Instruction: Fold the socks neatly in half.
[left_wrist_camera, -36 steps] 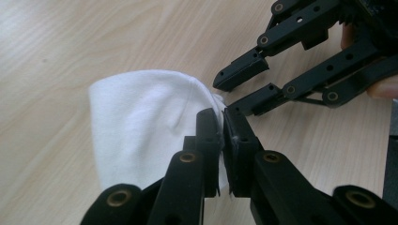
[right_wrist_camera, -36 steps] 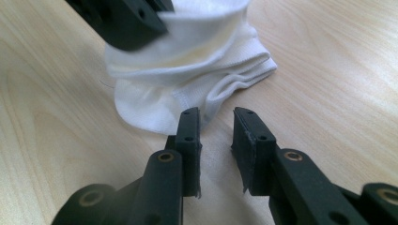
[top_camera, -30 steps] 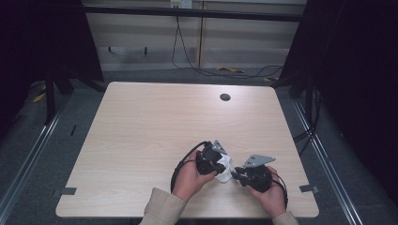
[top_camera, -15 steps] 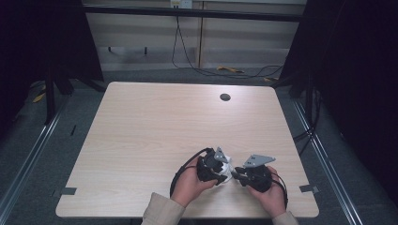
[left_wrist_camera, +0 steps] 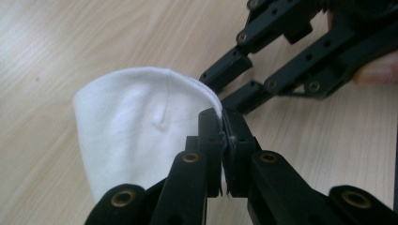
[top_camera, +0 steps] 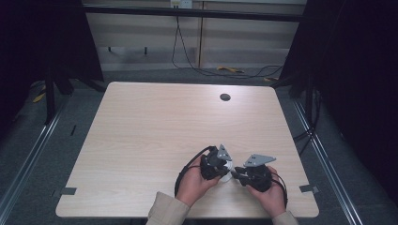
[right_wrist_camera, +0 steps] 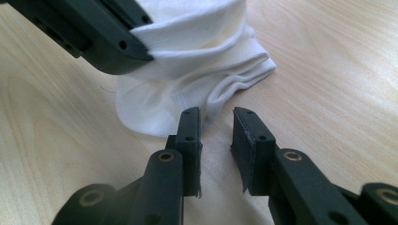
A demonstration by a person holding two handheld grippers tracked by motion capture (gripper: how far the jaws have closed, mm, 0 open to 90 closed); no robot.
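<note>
My left gripper [left_wrist_camera: 221, 123] is pinched tight on the edge of a small white cloth sock [left_wrist_camera: 136, 126], and its jaws have just been closing on that thin cloth. In the high view, the left gripper [top_camera: 224, 169] and the sock [top_camera: 227, 172] sit near my edge of the pale wooden table [top_camera: 155, 126], a bit to the right of the middle. The sock [right_wrist_camera: 197, 70] is partly lifted, and its lower folds lie on the wood.

My right gripper [right_wrist_camera: 216, 123] is a little apart, with a gap between its jaws. It holds nothing. It points at the ribbed edge of the sock, just beside it. In the high view the right gripper [top_camera: 236, 175] is close to the left one, tip to tip.

A small dark round hole [top_camera: 225, 97] is at the far side of the table, well apart from my hands. The wood around the sock is bare. Black cables loop behind each gripper by my wrists.
</note>
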